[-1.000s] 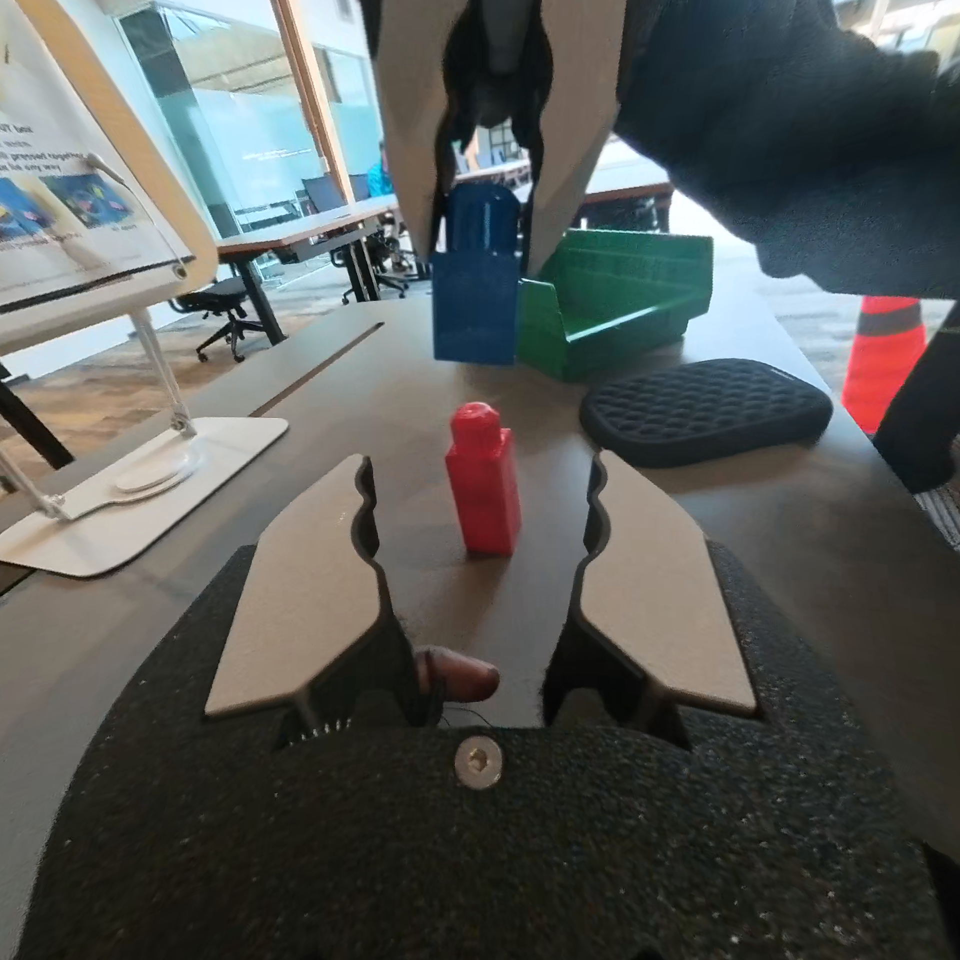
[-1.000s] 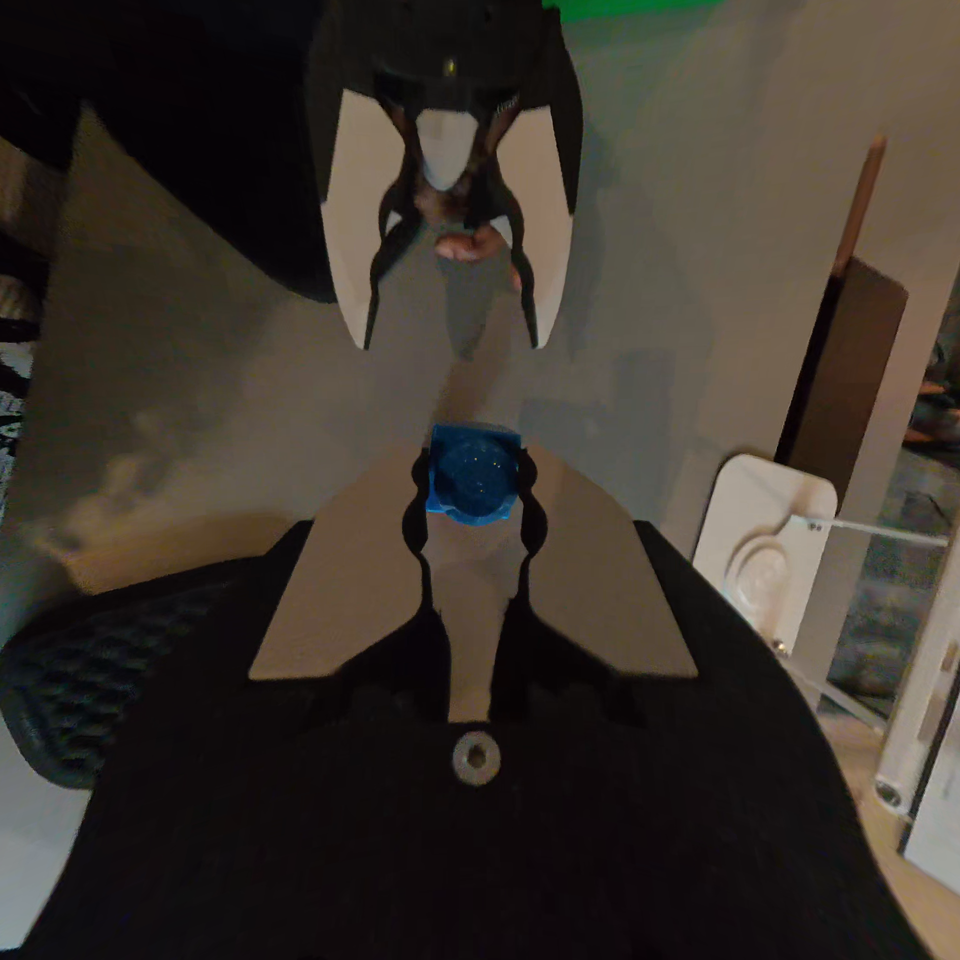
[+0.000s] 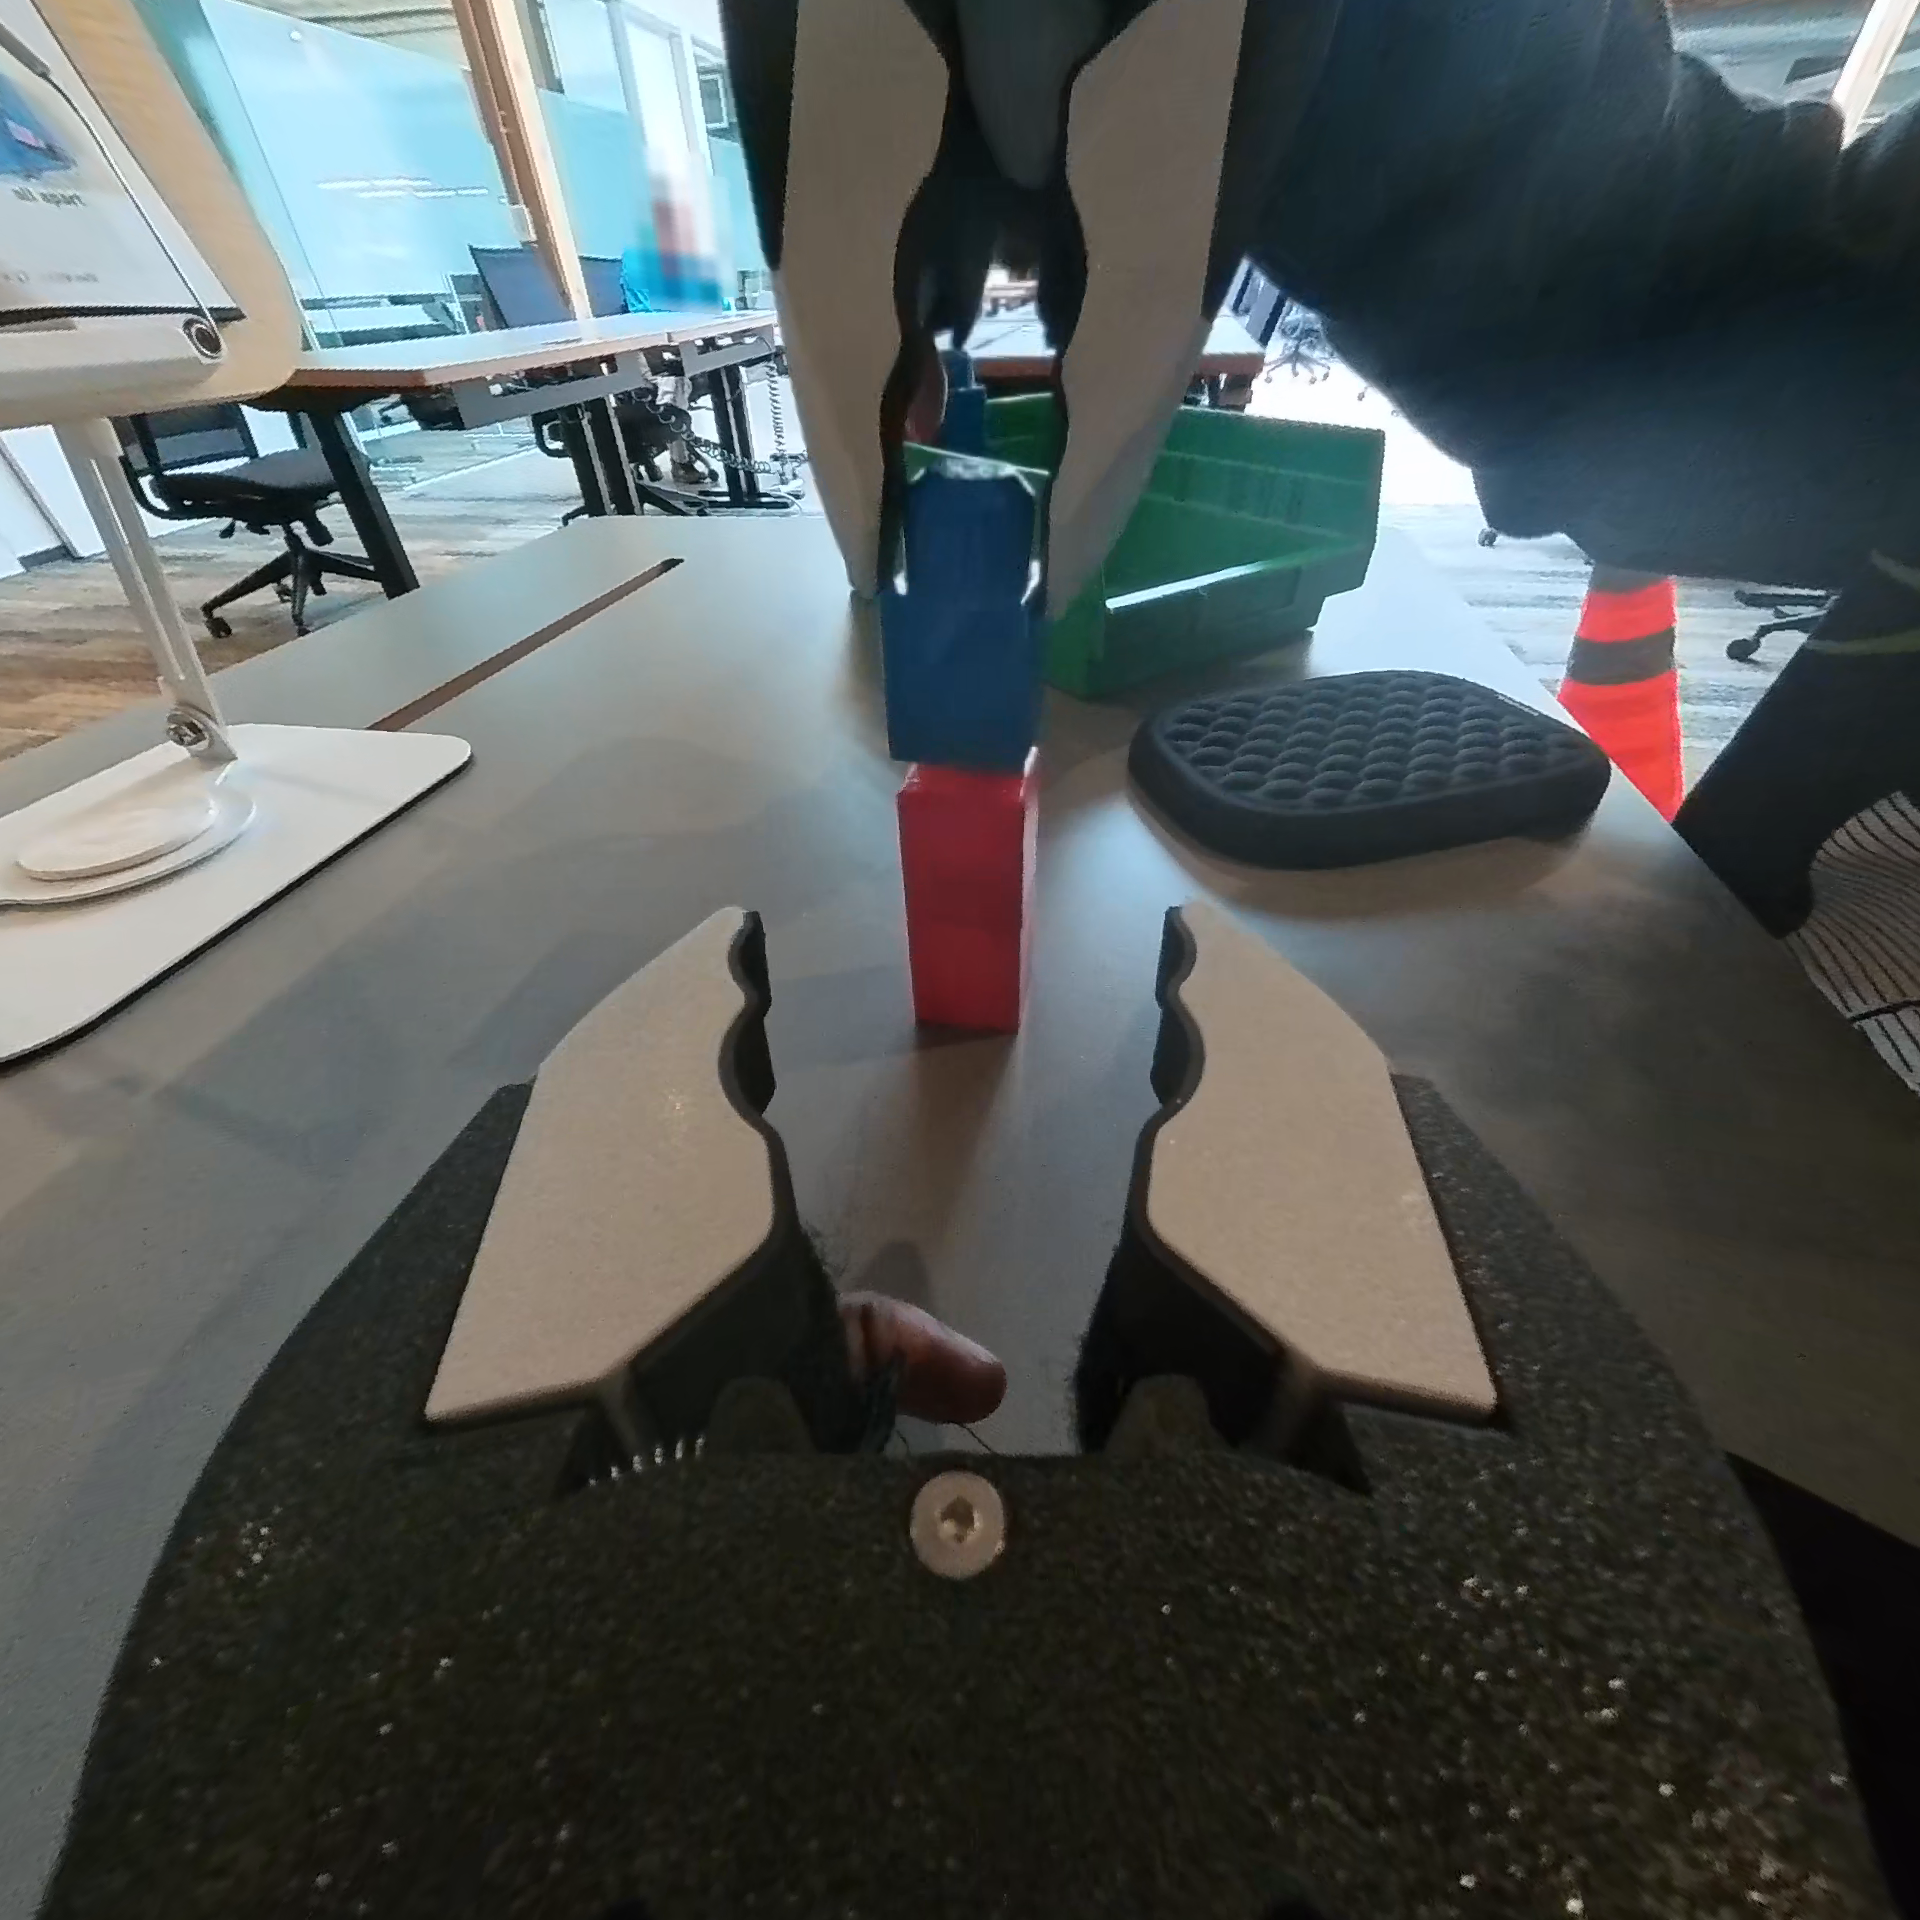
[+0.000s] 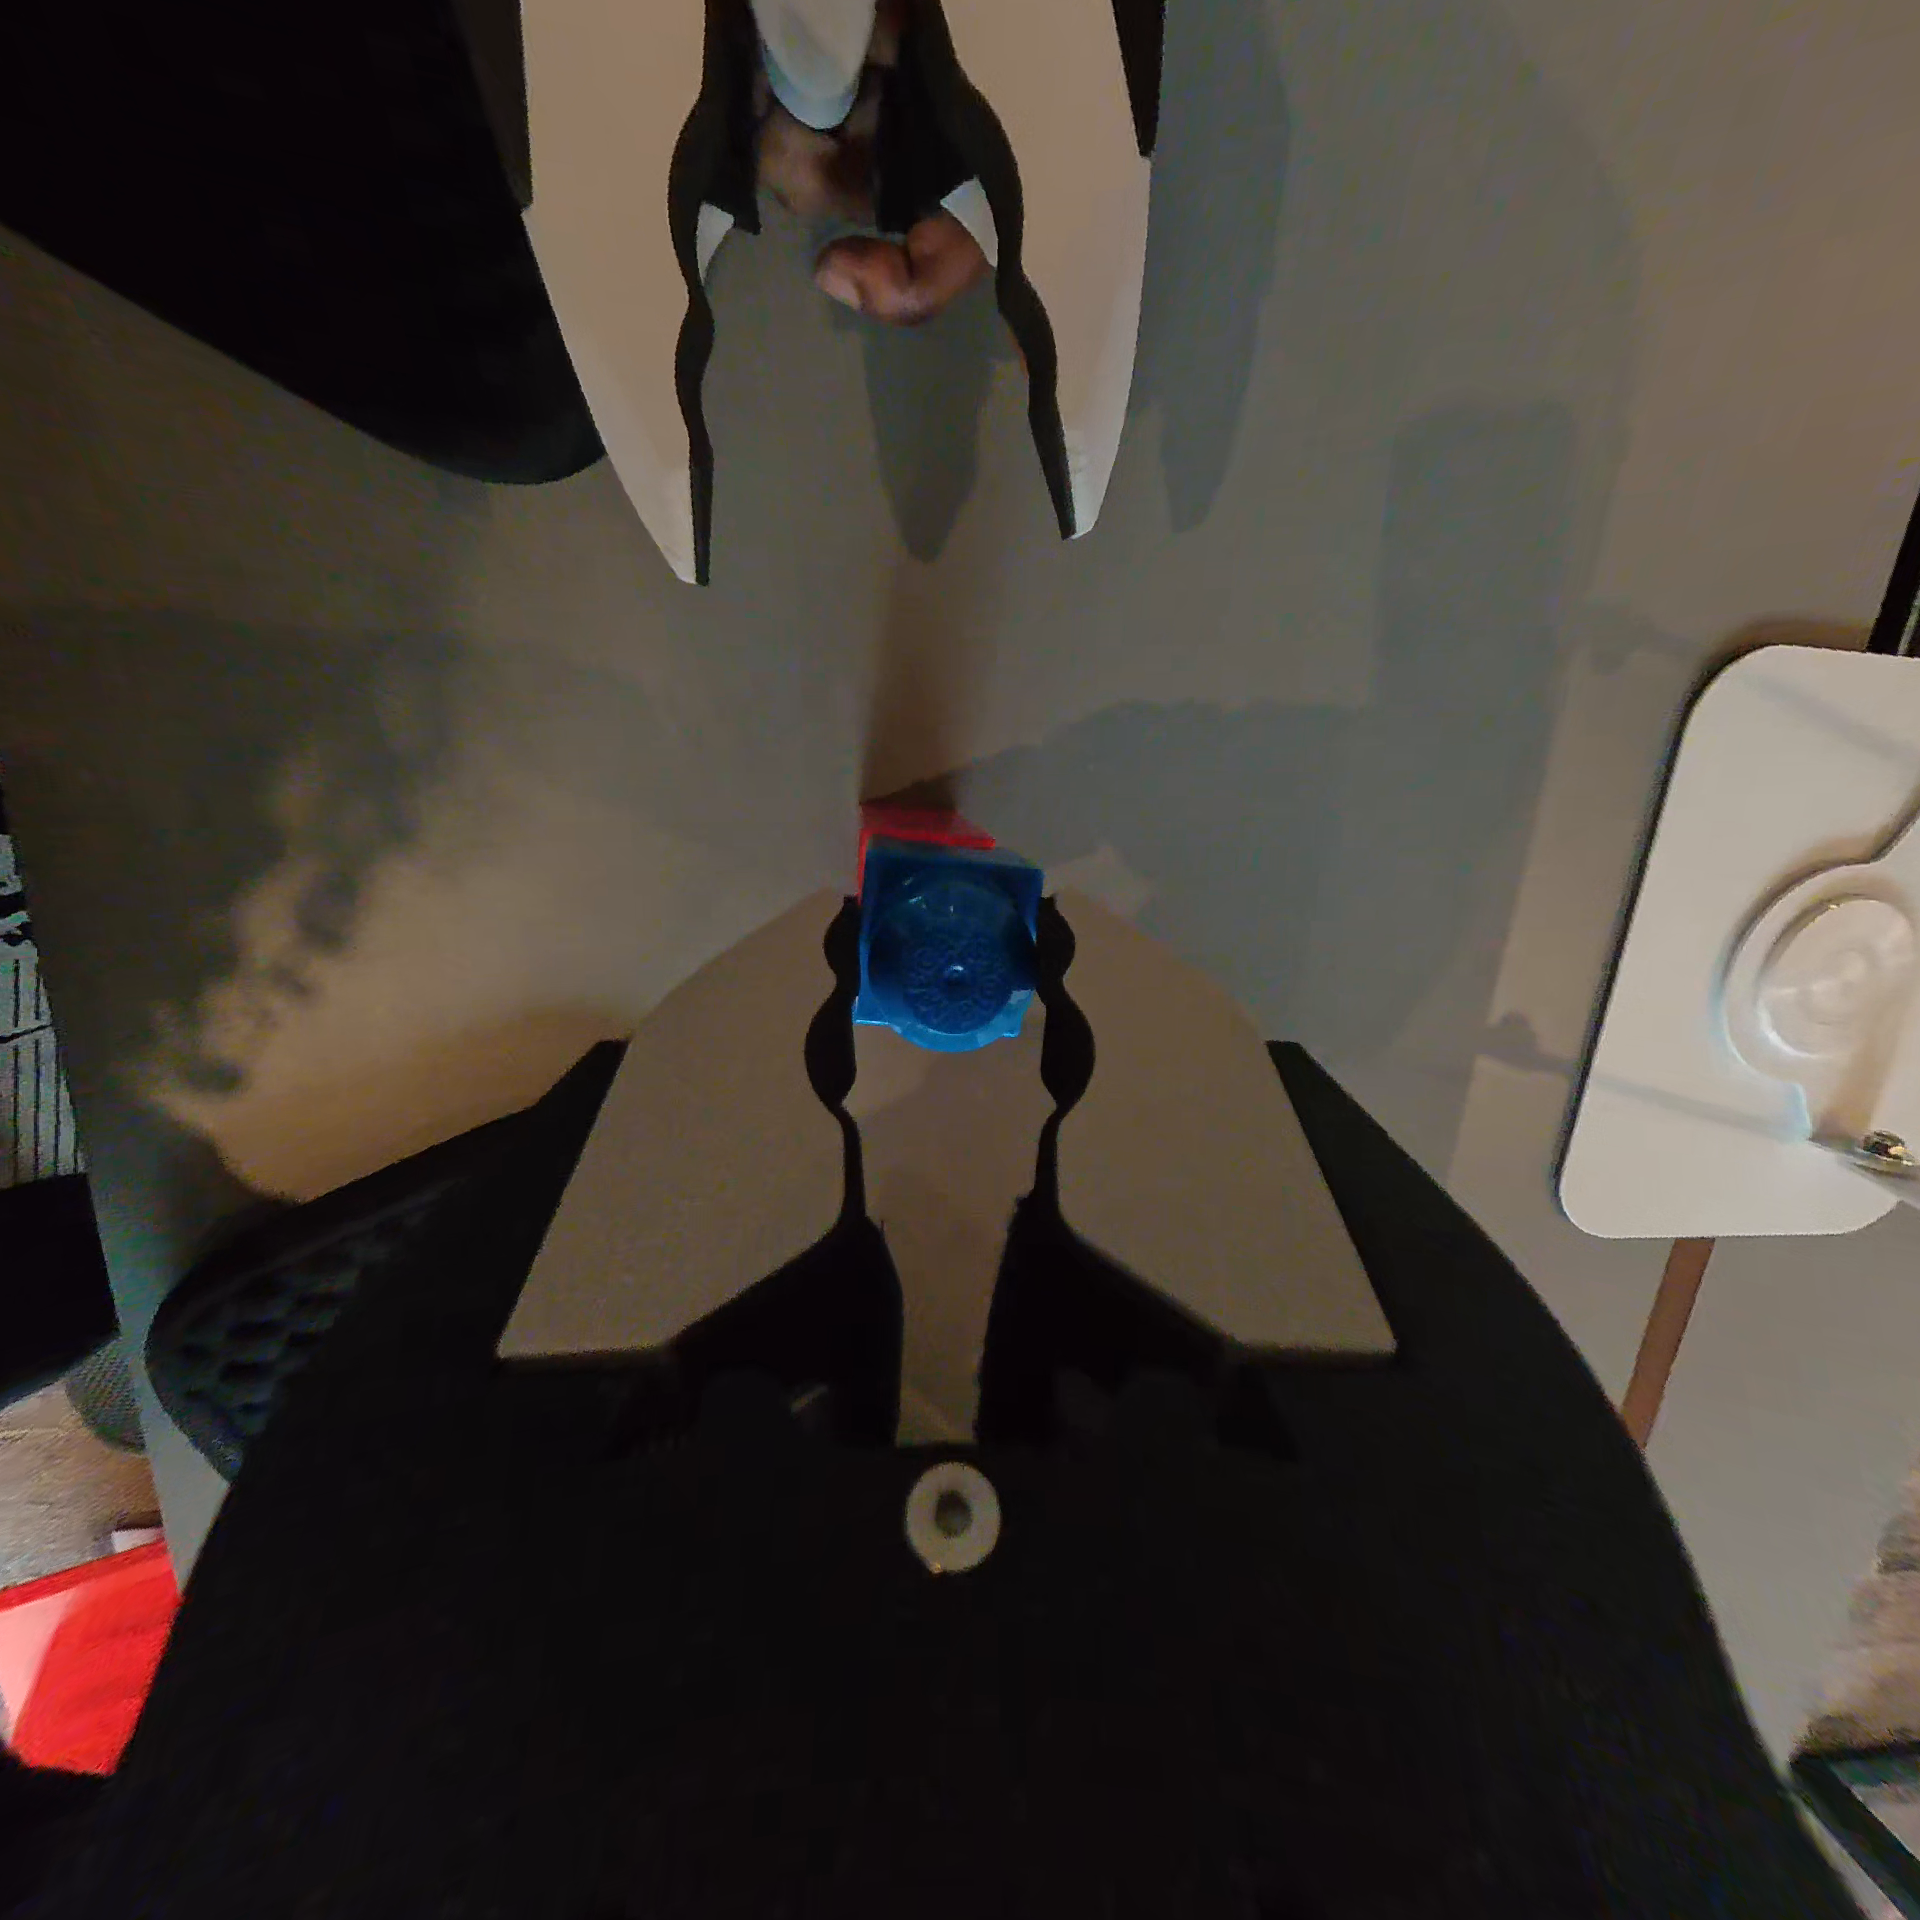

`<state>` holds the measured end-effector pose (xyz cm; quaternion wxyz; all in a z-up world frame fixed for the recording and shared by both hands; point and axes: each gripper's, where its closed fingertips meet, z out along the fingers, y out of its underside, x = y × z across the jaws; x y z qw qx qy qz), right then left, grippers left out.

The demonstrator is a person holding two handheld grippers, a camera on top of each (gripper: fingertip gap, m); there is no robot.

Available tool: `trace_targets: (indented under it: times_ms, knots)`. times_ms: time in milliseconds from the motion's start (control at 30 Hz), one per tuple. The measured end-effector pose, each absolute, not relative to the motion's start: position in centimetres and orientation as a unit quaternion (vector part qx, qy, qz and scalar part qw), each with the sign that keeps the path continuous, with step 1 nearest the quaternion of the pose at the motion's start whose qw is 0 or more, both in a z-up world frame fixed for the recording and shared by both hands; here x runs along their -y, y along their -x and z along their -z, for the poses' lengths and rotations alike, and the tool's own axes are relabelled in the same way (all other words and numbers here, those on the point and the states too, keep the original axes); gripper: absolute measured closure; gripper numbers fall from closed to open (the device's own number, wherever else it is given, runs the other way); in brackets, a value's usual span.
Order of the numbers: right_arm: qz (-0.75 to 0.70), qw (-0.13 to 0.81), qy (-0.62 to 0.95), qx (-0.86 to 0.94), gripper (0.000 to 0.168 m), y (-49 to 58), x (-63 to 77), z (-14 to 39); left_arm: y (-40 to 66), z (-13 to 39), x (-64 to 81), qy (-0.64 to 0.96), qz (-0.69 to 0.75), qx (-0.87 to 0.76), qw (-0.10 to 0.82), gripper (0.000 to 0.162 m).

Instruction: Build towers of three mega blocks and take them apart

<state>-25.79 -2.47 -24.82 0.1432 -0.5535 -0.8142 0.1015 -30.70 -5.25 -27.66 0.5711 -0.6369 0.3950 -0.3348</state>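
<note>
- Your right gripper (image 4: pixel 948 940) points straight down, and its fingers (image 3: pixel 831 416) are clamped on the sides of the blue block (image 3: pixel 961 634).
- That blue block sits on top of the red block (image 3: pixel 966 904), which stands upright on the grey counter (image 3: pixel 623 935). In your right wrist view only a sliver of red shows behind the blue block.
- Your left gripper (image 3: pixel 961 1023) lies low over the counter, just short of the red block. Its fingers are spread wide with nothing between them, and the red block stands beyond their tips.
- Behind the stack is a green bin (image 3: pixel 1226 551), and a black honeycomb pad (image 3: pixel 1361 764) lies to its right.
- A white stand base (image 3: pixel 156 862) rests on the counter well to the left.
</note>
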Motion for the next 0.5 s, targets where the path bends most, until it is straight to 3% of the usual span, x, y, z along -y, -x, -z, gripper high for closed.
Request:
trace_targets:
  times_ms: [500]
  knots:
    - [-0.124, 0.136, 0.540, 0.821, 0.136, 25.76, 2.39, 25.70, 30.53, 27.80, 5.42, 0.637, 0.326, -0.403, 0.571, 0.095]
